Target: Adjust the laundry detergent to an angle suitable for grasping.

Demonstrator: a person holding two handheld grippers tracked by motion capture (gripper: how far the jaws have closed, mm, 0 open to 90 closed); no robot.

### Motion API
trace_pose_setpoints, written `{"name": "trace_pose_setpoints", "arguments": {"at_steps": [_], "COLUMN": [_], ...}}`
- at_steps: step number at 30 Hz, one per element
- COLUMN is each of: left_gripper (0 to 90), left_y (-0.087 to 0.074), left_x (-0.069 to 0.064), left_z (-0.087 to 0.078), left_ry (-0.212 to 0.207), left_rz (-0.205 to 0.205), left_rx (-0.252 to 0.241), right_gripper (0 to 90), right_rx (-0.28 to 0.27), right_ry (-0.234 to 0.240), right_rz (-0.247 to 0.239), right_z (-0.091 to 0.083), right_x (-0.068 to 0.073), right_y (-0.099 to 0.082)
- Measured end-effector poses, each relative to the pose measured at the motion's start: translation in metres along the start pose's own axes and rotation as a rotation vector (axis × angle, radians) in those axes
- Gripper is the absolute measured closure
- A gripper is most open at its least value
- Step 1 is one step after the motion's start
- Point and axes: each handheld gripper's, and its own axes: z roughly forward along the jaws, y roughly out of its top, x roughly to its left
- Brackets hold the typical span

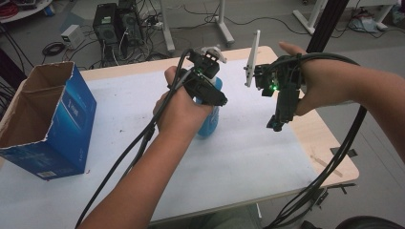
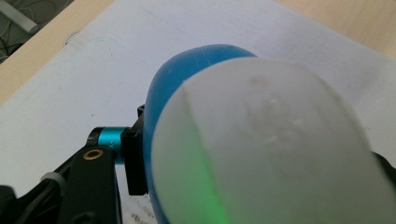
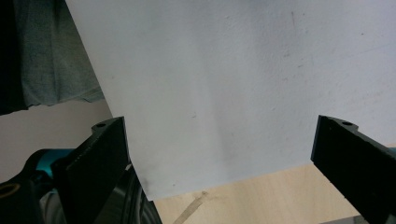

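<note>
A blue bottle (image 1: 210, 121) with a pale front face stands upright near the middle of the white mat (image 1: 248, 157). My left gripper (image 1: 209, 95) is shut on its upper part from the near side. In the left gripper view the bottle (image 2: 271, 140) sits between the jaws, one black fingertip (image 2: 135, 163) pressed on its left side. I cannot tell whether its base touches the mat. My right gripper (image 1: 278, 123) hangs open to the bottle's right, pointing down over the mat. In the right gripper view (image 3: 224, 144) its jaws stand wide apart with nothing between them.
An open blue cardboard box (image 1: 50, 119) stands at the mat's left end. The wooden table (image 1: 334, 152) shows bare past the mat's right edge. Computer towers (image 1: 117, 24) and cables sit on the floor behind the table.
</note>
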Motion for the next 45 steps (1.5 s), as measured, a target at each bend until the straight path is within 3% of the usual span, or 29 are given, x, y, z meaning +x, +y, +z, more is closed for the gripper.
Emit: {"name": "trace_pose_setpoints", "arguments": {"at_steps": [2, 5, 9, 11, 15, 19, 21, 27, 29, 34, 39, 40, 45], "left_gripper": [37.1, 37.1, 37.1, 37.1, 37.1, 37.1, 37.1, 37.1, 37.1, 37.1, 37.0, 37.0, 37.0], "left_y": [-0.001, -0.005, -0.012, -0.015, -0.021, -0.027, -0.030, -0.041, -0.042, -0.053, -0.063, -0.065, -0.069], "left_x": [0.004, 0.012, 0.027, 0.032, 0.044, 0.054, 0.058, 0.074, 0.076, 0.085, 0.092, 0.094, 0.097], "left_z": [-0.006, -0.018, -0.037, -0.042, -0.053, -0.062, -0.066, -0.078, -0.079, -0.088, -0.094, -0.096, -0.098], "left_ry": [-0.016, -0.058, -0.128, -0.150, -0.217, -0.265, -0.284, -0.366, -0.374, -0.414, -0.489, -0.523, -0.581], "left_rz": [-0.004, 0.020, 0.082, 0.088, 0.138, 0.207, 0.248, 0.320, 0.331, 0.402, 0.419, 0.440, 0.489], "left_rx": [0.005, 0.006, -0.004, -0.006, 0.000, 0.005, 0.010, 0.017, 0.019, 0.027, -0.003, -0.014, -0.035], "right_gripper": [3.3, 3.3, 3.3, 3.3, 3.3, 3.3, 3.3, 3.3, 3.3, 3.3, 3.3, 3.3, 3.3], "right_rx": [0.000, 0.003, -0.001, 0.002, -0.001, 0.003, 0.003, 0.010, 0.016, 0.022, 0.009, 0.007, 0.003], "right_ry": [-0.003, -0.003, -0.001, 0.000, 0.003, 0.001, 0.001, 0.006, 0.008, 0.017, 0.039, 0.039, 0.043], "right_rz": [-0.004, -0.008, -0.029, -0.030, -0.037, -0.045, -0.061, -0.076, -0.071, -0.096, -0.133, -0.140, -0.153], "right_z": [-0.001, -0.003, -0.004, -0.004, -0.005, -0.006, -0.005, -0.006, -0.006, -0.002, 0.003, 0.003, 0.006], "right_x": [0.001, 0.002, 0.004, 0.005, 0.006, 0.008, 0.008, 0.008, 0.008, 0.005, -0.002, -0.004, -0.006], "right_y": [0.002, 0.006, 0.012, 0.016, 0.022, 0.029, 0.033, 0.045, 0.048, 0.066, 0.088, 0.091, 0.101]}}
